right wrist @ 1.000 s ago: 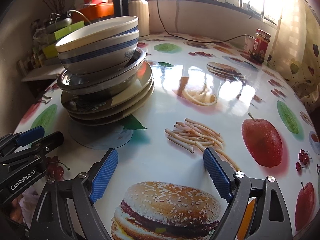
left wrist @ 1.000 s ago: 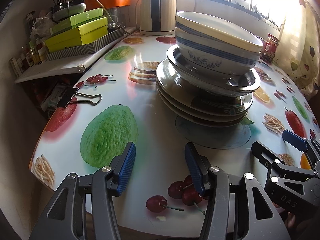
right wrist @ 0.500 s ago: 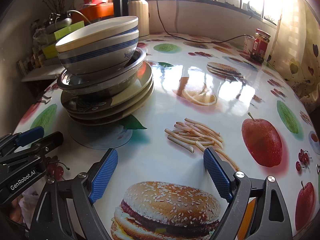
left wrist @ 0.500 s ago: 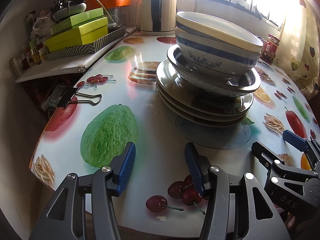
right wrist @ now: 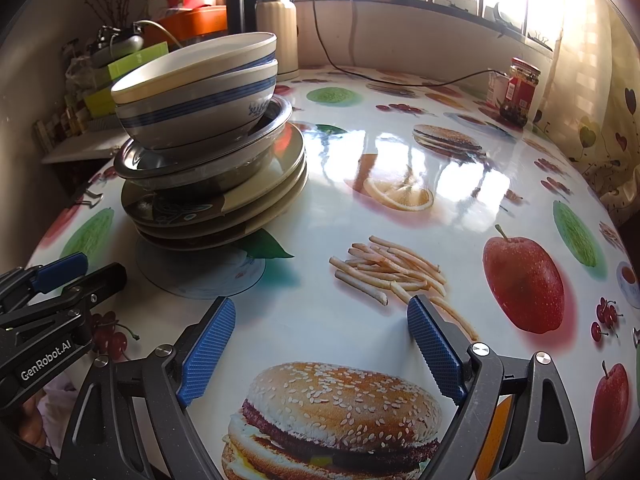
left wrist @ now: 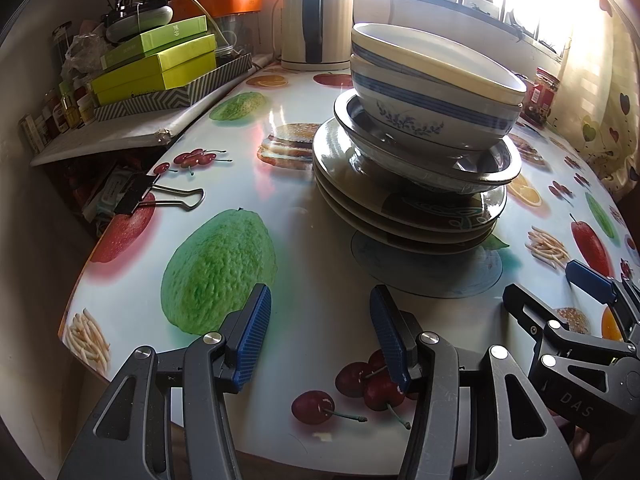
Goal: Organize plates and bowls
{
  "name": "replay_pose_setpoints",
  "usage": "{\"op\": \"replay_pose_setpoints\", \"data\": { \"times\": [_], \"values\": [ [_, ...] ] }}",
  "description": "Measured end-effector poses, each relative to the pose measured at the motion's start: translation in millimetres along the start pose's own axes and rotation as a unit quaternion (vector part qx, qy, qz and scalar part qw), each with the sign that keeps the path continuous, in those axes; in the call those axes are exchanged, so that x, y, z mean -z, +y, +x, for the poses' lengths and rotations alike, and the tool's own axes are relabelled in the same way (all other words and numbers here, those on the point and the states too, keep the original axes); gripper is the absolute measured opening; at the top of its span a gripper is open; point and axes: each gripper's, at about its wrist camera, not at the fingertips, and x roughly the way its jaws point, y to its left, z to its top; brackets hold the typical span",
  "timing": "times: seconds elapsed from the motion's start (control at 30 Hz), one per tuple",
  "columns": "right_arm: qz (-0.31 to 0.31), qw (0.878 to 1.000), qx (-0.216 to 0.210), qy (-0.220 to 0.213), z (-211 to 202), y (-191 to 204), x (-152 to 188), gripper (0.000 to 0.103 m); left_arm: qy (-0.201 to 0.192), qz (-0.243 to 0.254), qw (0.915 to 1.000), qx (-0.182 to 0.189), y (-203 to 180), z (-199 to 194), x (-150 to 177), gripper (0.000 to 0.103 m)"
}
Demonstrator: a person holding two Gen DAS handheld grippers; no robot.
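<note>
Bowls (left wrist: 436, 92) sit nested on a metal dish (left wrist: 424, 160) atop the plates (left wrist: 404, 208), widest lowest so the stack balances, mid-worktop (right wrist: 400, 184). Left gripper (left wrist: 320, 344) and right gripper (right wrist: 316, 344) hover near the stack, jaws apart, empty, likely staged for a grasp.

The left gripper (right wrist: 56, 280), seen at the lower left edge of the right wrist view, carries the white lettering "GenRobot.AI" along its black body; the right gripper (left wrist: 572, 292), seen at the lower right of the left wrist view, bears the embossed letters "DAS" on its black housing; the upper green box (left wrist: 160, 38) on the side shelf shows a small pale mark on its lid, too small to read; the red label on the jar (right wrist: 518, 90) is also unreadable.
</note>
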Motion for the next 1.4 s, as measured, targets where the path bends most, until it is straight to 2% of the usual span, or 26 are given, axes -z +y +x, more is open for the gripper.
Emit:
{"op": "replay_pose_setpoints", "data": {
  "times": [1.4],
  "values": [
    [0.000, 1.000, 0.000, 0.000, -0.2, 0.1, 0.6, 0.090, 0.000, 0.000, 1.0000, 0.000, -0.2, 0.7, -0.5, 0.054]
  ]
}}
